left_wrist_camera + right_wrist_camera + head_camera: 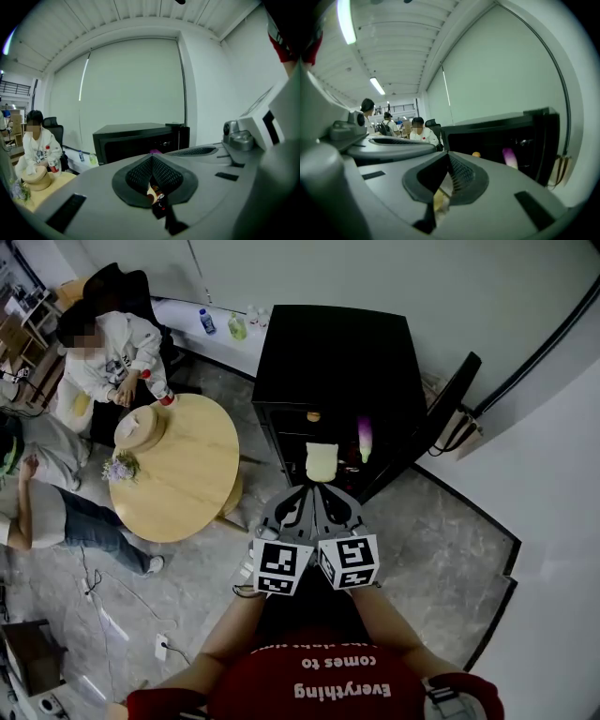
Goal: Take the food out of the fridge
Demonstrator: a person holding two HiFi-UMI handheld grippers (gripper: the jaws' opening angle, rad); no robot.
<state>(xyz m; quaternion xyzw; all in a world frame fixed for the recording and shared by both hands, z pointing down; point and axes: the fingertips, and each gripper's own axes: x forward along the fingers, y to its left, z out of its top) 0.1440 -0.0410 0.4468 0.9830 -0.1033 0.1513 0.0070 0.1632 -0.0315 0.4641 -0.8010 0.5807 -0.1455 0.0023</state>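
The black fridge (328,352) stands open, its door (450,399) swung out to the right. Inside are a small orange item (313,415), a purple-pink item (365,439) and a pale yellow block (322,462). My left gripper (302,491) and right gripper (328,491) are side by side, tips just short of the yellow block; I cannot tell whether they touch it. In the left gripper view the left gripper (152,161) is shut, facing the fridge (136,136). The right gripper (447,159) is shut too, with the purple item (509,157) and orange item (476,154) ahead.
A round wooden table (183,470) left of the fridge carries a bamboo steamer (141,427) and flowers (120,468). A person (108,357) sits behind it, and another person's legs (56,512) reach in from the left. Bottles (208,322) stand on a ledge. A wall runs close on the right.
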